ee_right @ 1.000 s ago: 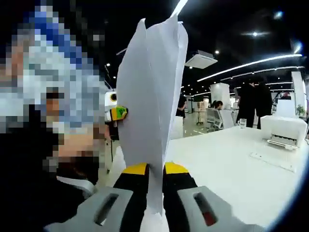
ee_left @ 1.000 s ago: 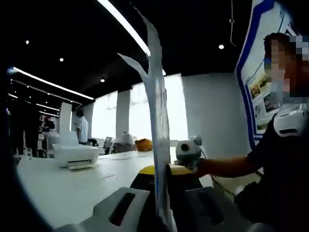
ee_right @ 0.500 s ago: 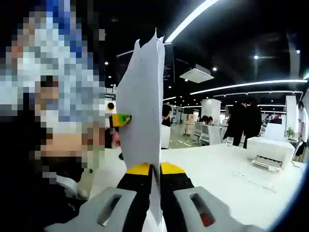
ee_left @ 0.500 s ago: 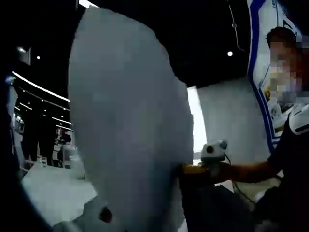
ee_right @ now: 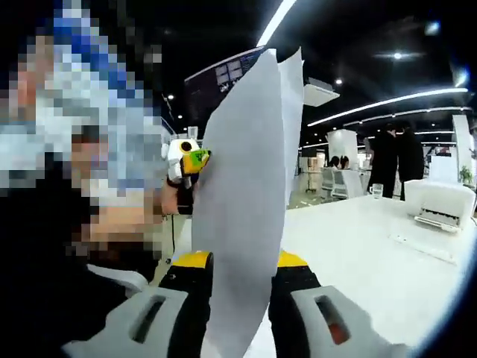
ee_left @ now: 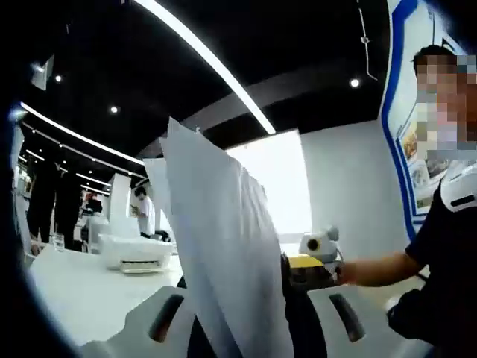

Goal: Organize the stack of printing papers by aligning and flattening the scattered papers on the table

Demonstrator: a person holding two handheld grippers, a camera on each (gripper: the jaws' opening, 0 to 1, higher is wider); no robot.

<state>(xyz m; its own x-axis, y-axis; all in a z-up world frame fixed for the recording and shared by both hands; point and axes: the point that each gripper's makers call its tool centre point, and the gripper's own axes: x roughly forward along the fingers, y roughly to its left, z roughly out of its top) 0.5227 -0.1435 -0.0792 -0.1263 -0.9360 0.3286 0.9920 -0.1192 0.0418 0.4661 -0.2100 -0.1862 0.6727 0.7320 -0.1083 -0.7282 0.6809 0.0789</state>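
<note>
Between your left gripper (ee_left: 250, 328) jaws: papers (ee_left: 223, 253) pinched upright, off the surface (ee_left: 74, 291) | right gripper (ee_right: 238, 298) jaws pinch the same stack (ee_right: 250, 201) | likely raised on edge to square it | beyond: printer (ee_right: 440, 205).

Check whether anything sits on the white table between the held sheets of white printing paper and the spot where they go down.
Nothing visible does. Both grippers hold the white printing paper upright above bare white table; the white printer stands far off.
</note>
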